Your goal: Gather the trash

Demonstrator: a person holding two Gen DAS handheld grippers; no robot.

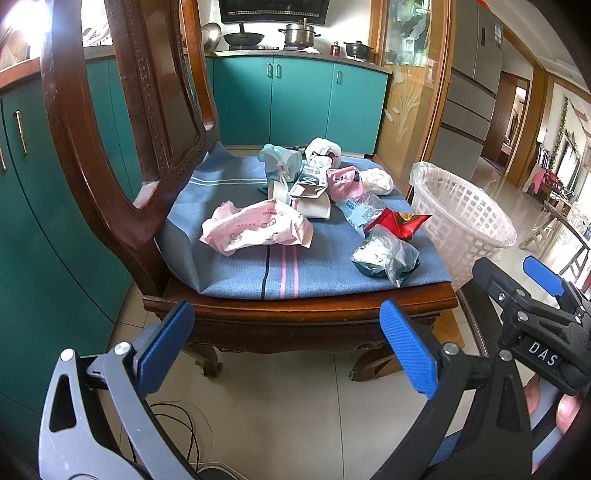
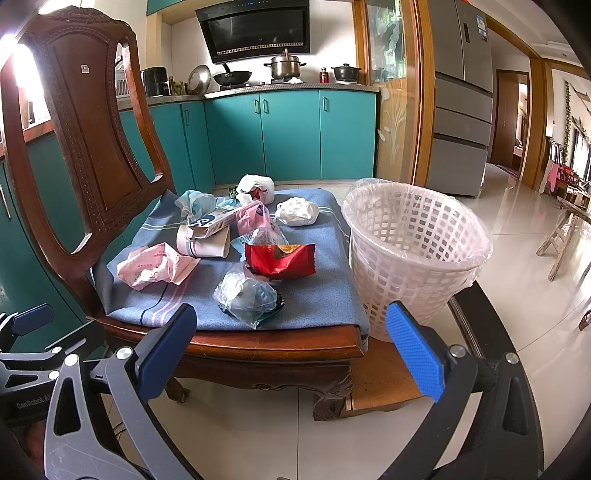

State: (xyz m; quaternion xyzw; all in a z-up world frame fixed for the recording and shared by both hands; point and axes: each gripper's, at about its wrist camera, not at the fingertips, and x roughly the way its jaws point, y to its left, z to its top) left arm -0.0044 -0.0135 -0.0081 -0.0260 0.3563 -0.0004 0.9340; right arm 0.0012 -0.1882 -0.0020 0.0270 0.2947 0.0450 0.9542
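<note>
Meanwhile, both hand-held grippers (image 1: 286, 347) (image 2: 291, 347) gape wide; lined basket (image 2: 413, 254) holds nothing visible.

Front approach over blue striped cushion (image 2: 314, 299): open. Obstacles: carved wooden chair back (image 2: 85, 140) left; white lattice plastic bin (image 2: 410, 247) right.

This is a home kitchen: teal cabinets (image 2: 288, 133) run under a counter carrying a steel pot (image 2: 284, 66) and a wok (image 2: 232, 77), beneath a black range hood (image 2: 255, 29). A tall grey refrigerator (image 2: 461, 99) stands beside a doorway, and a carved wooden chair (image 2: 85, 122) sits on the tiled floor (image 2: 280, 439).
</note>
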